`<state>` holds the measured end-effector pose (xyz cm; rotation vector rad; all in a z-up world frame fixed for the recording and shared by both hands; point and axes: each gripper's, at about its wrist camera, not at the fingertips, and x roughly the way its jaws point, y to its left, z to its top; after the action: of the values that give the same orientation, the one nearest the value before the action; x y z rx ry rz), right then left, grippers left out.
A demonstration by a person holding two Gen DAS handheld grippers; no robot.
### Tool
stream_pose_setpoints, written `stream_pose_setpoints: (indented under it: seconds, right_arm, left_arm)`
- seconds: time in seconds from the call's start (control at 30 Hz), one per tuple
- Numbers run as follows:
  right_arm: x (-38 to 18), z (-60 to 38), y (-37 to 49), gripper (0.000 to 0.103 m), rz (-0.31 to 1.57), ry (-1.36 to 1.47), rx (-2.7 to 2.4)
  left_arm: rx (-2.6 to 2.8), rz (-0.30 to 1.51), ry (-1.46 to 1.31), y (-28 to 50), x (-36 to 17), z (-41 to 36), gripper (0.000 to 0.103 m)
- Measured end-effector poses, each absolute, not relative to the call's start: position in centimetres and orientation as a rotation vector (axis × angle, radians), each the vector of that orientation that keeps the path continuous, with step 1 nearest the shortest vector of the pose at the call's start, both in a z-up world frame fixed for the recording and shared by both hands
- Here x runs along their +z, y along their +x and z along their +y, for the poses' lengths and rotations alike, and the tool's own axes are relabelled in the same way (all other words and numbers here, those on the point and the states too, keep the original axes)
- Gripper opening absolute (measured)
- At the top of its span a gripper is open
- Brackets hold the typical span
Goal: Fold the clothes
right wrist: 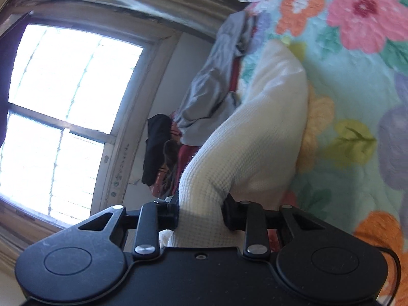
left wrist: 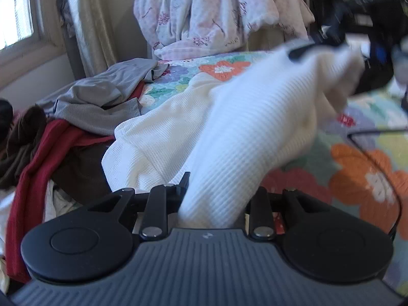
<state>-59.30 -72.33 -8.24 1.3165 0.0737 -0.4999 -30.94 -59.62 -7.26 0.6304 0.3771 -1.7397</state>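
Observation:
A white waffle-knit garment (left wrist: 255,117) lies partly on the flowered bedspread (left wrist: 362,178) and is stretched between both grippers. In the left wrist view, my left gripper (left wrist: 221,186) is shut on one bunched end of it, and the cloth fills the gap between the fingers. The far end rises to the blurred right gripper (left wrist: 318,46) at the upper right. In the right wrist view, my right gripper (right wrist: 201,211) is shut on a gathered fold of the same garment (right wrist: 267,127), its pads pressing in from both sides.
A heap of grey clothes (left wrist: 102,97), with red cloth (left wrist: 38,168) and brown pieces, sits to the left on the bed. A pale pink flowered bundle (left wrist: 204,12) stands at the back. A black cable (left wrist: 377,163) crosses the bedspread (right wrist: 357,76). A bright window (right wrist: 63,102) is beside the bed.

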Motion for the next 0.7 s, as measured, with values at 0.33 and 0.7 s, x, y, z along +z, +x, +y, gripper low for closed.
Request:
stream_pose_setpoints:
  seconds: [0.33, 0.7]
  right_arm:
    - [-10.4, -71.9, -60.1, 0.044, 0.100, 1.347, -0.504]
    - [-16.2, -68.5, -60.9, 0.061, 0.095, 1.533, -0.538]
  left_arm:
    - [-1.740, 0.393, 0.646, -30.8, -8.2, -59.8, 0.021]
    - [-1.749, 0.402, 0.624, -30.6, -8.4, -59.8, 0.019]
